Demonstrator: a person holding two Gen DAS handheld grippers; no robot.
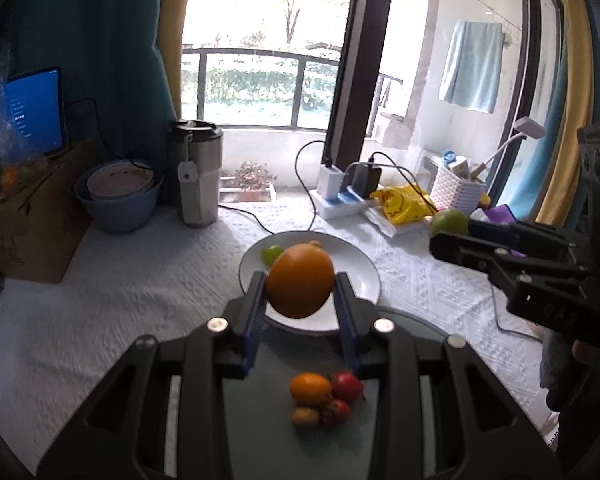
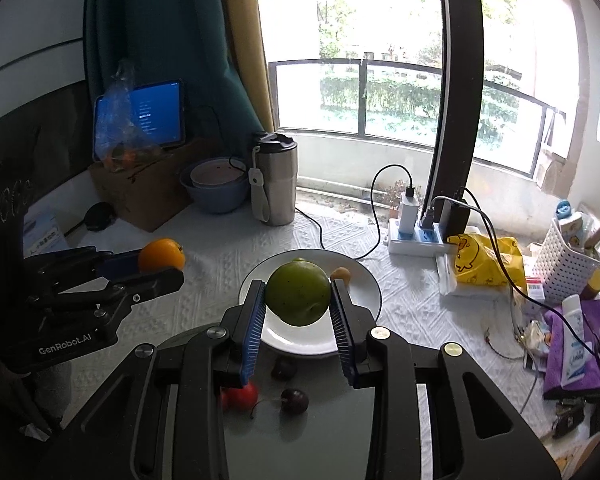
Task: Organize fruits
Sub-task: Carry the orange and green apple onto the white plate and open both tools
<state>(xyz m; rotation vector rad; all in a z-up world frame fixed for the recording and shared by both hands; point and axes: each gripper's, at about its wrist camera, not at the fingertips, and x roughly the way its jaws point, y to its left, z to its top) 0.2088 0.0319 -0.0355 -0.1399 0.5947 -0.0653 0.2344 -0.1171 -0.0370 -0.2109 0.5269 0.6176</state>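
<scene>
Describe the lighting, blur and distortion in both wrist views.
Left wrist view: the window is blown out white, the frame bends with fisheye curve, and the small fruits low in the frame are blurred, while the held orange stays fairly sharp. Right wrist view: same backlight glare, dark vignetted corners, green fruit sharp.

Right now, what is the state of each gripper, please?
Left gripper: closed on the orange, held above the white plate.
Right gripper: closed on the green fruit.
</scene>
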